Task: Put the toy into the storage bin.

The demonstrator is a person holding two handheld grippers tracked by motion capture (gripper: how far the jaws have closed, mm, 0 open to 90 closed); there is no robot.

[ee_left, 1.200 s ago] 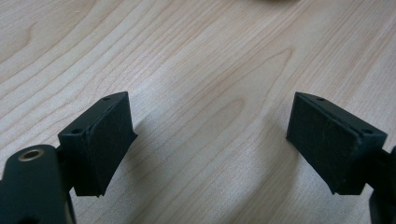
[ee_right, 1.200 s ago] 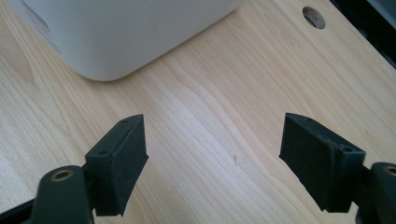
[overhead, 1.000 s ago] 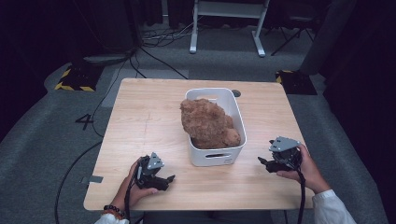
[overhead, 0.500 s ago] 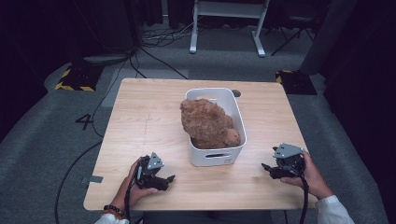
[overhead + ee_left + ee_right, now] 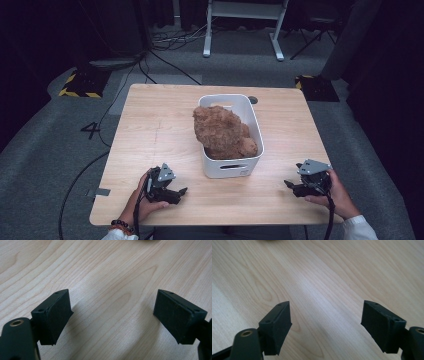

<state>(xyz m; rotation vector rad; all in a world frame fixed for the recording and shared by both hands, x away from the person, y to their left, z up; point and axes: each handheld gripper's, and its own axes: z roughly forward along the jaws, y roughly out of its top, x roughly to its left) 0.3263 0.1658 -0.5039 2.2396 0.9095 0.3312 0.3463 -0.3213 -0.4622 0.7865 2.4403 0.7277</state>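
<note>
**Beside the bin, both grippers idle and empty**

Around the white bin [image 5: 231, 165] at the worktop's [image 5: 150, 130] middle, everything else takes its place. A brown plush toy [image 5: 220, 131] sits in the bin, heaped above its rim and leaning over the left wall. The left gripper [image 5: 175, 192] rests on the worktop left of the bin's near end, the right gripper [image 5: 295, 187] right of it; both are apart from the bin. Both sets of jaws stand wide with bare wood between them.

Likely risk: the toy overhangs the rim, so a one-sided pull could tip or drag the light bin. A shallow pinch may catch only fur and slip.
</note>
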